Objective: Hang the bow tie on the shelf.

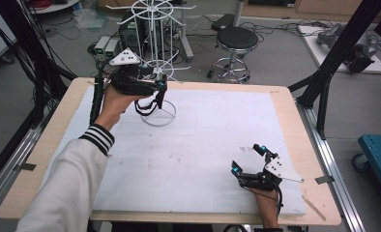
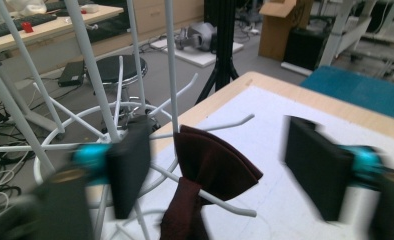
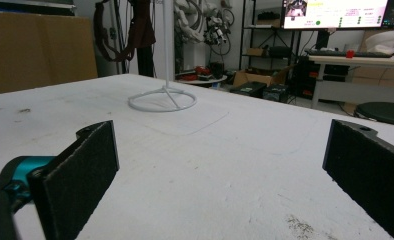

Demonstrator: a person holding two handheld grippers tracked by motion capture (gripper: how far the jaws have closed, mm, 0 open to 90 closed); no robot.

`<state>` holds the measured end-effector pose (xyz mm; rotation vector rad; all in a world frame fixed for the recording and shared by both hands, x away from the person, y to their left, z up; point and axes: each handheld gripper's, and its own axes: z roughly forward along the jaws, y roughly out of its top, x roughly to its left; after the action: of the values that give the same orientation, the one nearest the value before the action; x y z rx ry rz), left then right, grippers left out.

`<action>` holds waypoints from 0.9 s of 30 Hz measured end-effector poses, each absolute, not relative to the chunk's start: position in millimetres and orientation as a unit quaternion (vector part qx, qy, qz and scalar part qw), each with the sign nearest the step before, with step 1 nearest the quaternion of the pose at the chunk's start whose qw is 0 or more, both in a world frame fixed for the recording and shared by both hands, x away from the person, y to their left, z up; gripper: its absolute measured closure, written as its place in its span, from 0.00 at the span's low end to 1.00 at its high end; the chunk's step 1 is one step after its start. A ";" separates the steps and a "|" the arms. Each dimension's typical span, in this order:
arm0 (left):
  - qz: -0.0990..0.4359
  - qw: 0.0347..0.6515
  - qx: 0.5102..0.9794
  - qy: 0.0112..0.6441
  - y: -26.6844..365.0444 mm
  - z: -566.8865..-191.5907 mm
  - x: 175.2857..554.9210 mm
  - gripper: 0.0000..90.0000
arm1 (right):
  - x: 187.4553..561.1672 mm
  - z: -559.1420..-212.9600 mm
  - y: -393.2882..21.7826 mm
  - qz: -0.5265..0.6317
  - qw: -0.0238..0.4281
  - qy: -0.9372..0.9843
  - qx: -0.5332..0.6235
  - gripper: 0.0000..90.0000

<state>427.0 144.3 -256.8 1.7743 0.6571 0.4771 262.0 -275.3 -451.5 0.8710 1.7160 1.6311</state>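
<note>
Left gripper view: the left tool gapes wide, blurred, around a dark red bow tie seemingly hung on the white wire rack. The right tool rests spread and empty on the counter.

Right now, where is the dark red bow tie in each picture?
High view: the bow tie hangs on the white wire rack, upper left.
Left gripper view: bottom middle, draped over a rack arm between the open jaws.
Right gripper view: top left, far off.
Shared landmark: the rack's ring base.
</note>
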 end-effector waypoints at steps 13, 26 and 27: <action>0.238 0.600 0.724 0.243 185.0 -271.3 387.9 0.02 | 259.1 -453.1 -277.1 0.624 0.317 0.634 0.327 0.01; 0.286 0.619 0.700 0.211 251.4 -338.3 309.3 0.02 | 256.8 -453.5 -275.1 0.620 0.328 0.635 0.323 0.01; 0.287 0.620 0.699 0.213 255.5 -344.9 304.5 0.02 | 256.3 -453.4 -274.5 0.620 0.327 0.635 0.325 0.01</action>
<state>304.5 255.5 -344.9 1.6067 0.4905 0.6612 256.3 -274.5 -453.4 0.8510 1.6634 1.6247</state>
